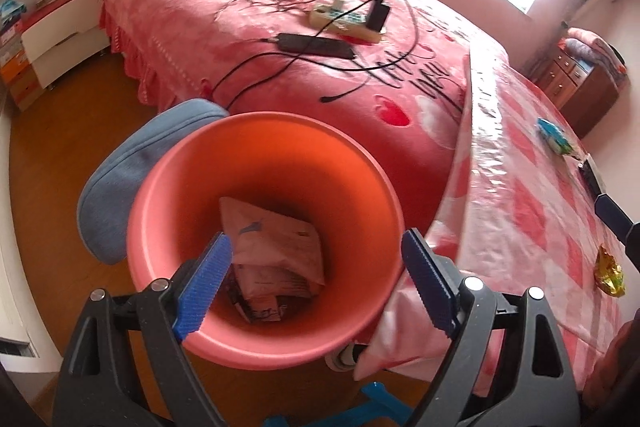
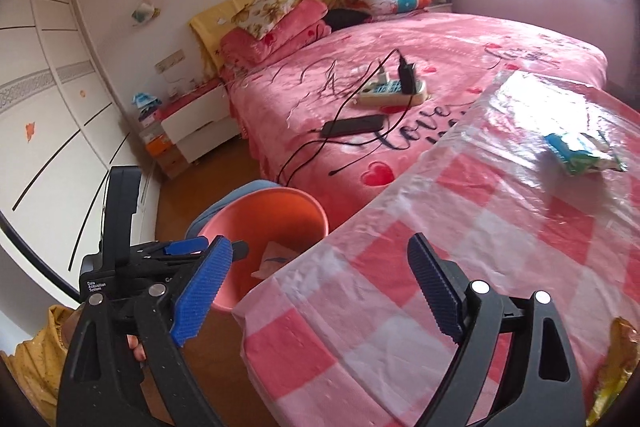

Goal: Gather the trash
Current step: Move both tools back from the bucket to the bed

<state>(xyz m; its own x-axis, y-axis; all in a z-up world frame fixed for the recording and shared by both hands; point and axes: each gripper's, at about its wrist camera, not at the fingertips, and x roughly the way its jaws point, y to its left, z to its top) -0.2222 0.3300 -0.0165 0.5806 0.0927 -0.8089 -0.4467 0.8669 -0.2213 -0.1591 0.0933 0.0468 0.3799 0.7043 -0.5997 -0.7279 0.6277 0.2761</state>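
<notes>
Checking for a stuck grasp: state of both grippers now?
Left gripper: open, empty, over the bin.
Right gripper: open, empty, over the table edge.

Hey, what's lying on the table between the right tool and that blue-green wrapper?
Only bare pink-and-white checked tablecloth lies between the open right tool and the blue-green wrapper, as the right wrist view shows.
</notes>
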